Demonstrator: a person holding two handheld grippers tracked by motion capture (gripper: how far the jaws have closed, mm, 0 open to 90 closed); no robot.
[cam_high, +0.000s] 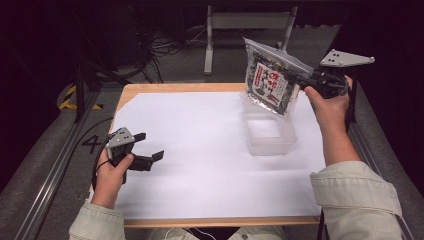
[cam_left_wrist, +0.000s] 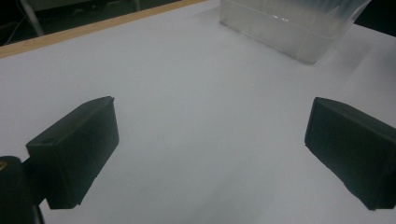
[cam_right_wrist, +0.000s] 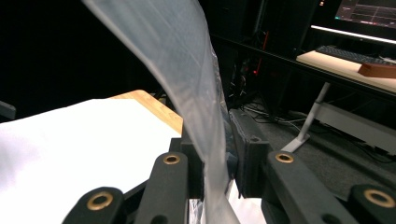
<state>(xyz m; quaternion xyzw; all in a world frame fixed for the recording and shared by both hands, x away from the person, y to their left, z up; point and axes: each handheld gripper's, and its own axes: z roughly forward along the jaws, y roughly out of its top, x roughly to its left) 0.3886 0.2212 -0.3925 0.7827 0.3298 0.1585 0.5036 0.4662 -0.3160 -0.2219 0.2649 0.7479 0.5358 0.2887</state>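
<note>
A clear plastic packet (cam_high: 270, 80) with a black, white and red printed label hangs in the air at the far right of the table, tilted, its lower edge just above a clear plastic tub (cam_high: 267, 131). The right gripper (cam_high: 300, 76) holds the packet by its upper right edge: its jaws are pressed together on the clear sealed strip. In the right gripper view that strip (cam_right_wrist: 187, 93) rises from between the two black jaws and bends off to the upper left, with the pads tight against it on both sides. The person's right hand (cam_high: 330, 102) wraps the gripper's handle, and a grey three-cornered plate (cam_high: 346, 59) sits on top of it.

The tub stands on a white sheet (cam_high: 200, 150) that covers most of the wooden table (cam_high: 150, 87); it sits toward the right side of the sheet, in the far half, and looks empty. In the left gripper view the tub (cam_left_wrist: 289, 28) shows at the top, well beyond the jaws.

The left gripper (cam_high: 149, 147) rests low over the near left part of the sheet, held by the left hand (cam_high: 112, 172), well apart from the tub and the packet. Its jaws stand wide apart with nothing between them but the bare white sheet (cam_left_wrist: 210, 140).

Pale sleeves come in from the near edge. Beyond the table lie a grey floor, cables and a white frame (cam_high: 247, 22).
</note>
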